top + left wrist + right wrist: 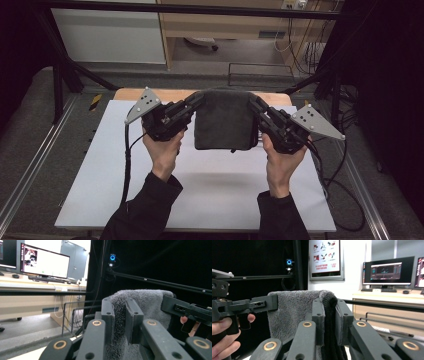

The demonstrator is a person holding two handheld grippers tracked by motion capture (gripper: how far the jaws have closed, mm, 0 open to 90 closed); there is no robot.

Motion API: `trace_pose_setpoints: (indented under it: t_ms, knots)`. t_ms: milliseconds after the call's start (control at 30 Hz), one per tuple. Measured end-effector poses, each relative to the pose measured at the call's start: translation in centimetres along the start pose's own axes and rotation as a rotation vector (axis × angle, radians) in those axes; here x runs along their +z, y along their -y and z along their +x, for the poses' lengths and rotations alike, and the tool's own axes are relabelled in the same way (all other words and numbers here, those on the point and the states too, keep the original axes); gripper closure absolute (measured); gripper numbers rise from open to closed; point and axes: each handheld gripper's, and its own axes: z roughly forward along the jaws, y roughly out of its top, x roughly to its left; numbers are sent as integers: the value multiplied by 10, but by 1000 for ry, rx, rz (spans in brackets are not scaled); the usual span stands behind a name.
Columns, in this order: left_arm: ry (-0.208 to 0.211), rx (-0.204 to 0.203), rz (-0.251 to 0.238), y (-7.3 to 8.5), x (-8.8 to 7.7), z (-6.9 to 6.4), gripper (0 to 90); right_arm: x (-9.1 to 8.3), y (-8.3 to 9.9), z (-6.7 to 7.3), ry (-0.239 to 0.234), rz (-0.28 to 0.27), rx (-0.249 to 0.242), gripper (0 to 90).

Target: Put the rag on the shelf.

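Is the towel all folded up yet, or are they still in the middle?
Still in the middle, it seems. Done: the grey towel already hangs doubled over, a fold along its top edge. In hand: the left gripper and right gripper each pinch a top corner, holding it above the white sheet. Left: probably laying it down flat, perhaps folding once more, then letting go.

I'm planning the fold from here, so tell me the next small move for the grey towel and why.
Probably carry the grey towel forward and lower it flat onto the white table. The left gripper and right gripper each pinch an upper corner, and the towel hangs doubled above the surface, so laying it down looks like the sensible step.
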Motion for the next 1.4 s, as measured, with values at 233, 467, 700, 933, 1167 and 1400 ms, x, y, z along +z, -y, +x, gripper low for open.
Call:
trace_pose_setpoints:
  t_ms: [233, 467, 700, 933, 1167, 1400]
  knots:
    - [5, 18, -14, -10, 14, -5, 789, -4, -13, -6, 32, -31, -7, 806]
    - [17, 15, -34, -21, 28, -9, 789, -4, -26, -13, 53, -60, -11, 807]
    - [18, 13, -47, -32, 43, -11, 789, -4, -41, -20, 77, -77, -26, 807]
    - [23, 22, -66, -43, 59, -15, 789, -2, -54, -30, 106, -99, -25, 808]
    - [33, 19, -80, -56, 72, -17, 789, 3, -69, -39, 133, -111, -36, 808]
    - [35, 29, -91, -68, 82, -20, 789, 6, -83, -45, 149, -125, -49, 809]
